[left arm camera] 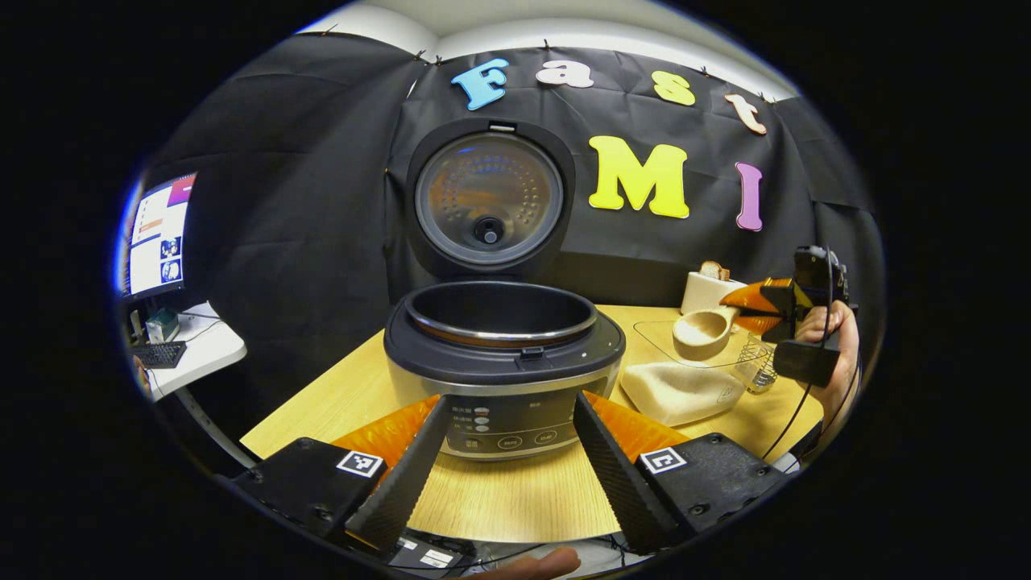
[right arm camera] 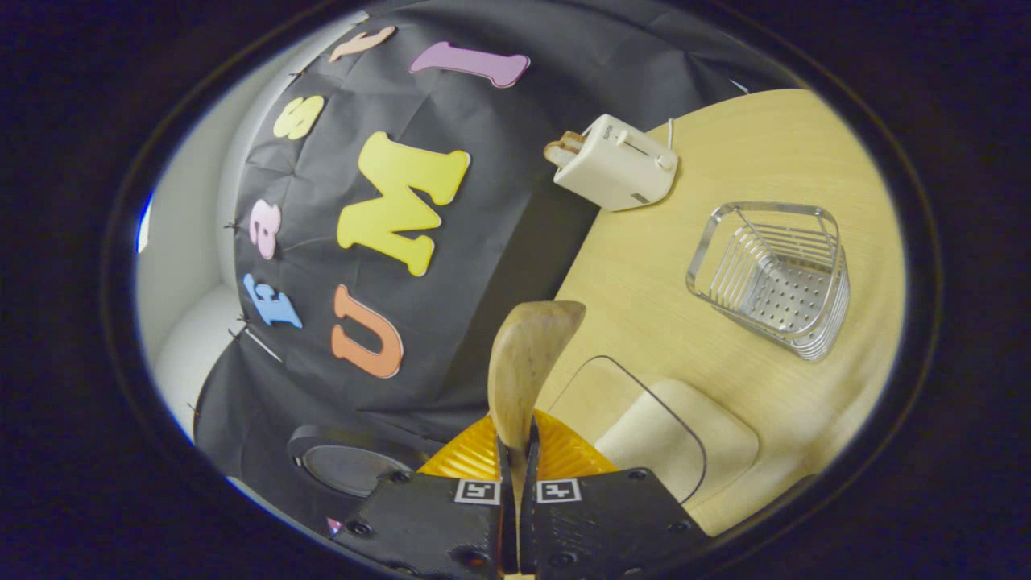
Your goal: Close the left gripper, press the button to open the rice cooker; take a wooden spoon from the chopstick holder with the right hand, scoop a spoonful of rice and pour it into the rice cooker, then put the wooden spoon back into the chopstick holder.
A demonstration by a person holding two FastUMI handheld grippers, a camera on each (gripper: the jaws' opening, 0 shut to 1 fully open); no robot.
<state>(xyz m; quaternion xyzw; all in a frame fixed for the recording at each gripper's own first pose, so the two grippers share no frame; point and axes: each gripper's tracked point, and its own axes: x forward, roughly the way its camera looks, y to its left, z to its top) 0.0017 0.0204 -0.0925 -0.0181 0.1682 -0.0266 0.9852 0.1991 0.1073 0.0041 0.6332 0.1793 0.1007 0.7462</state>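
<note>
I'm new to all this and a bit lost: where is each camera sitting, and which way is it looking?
Left gripper view: rides the left gripper, facing the open rice cooker; its spread fingers show below.
Right gripper view: rides the right gripper, rolled sideways, facing the chopstick holder; its fingers clamp the wooden spoon.
Shared: spoon, cooker lid, toaster.

On the table (left arm camera: 515, 499) the rice cooker (left arm camera: 503, 362) stood before my left gripper (left arm camera: 503, 475), lid up behind its pot. To its right lay the rice container (left arm camera: 685, 387), the chopstick holder (right arm camera: 773, 278) beyond, the toaster (right arm camera: 616, 161) against the wall. My right gripper (right arm camera: 515, 451) held the wooden spoon (right arm camera: 527, 362) above the container.
</note>
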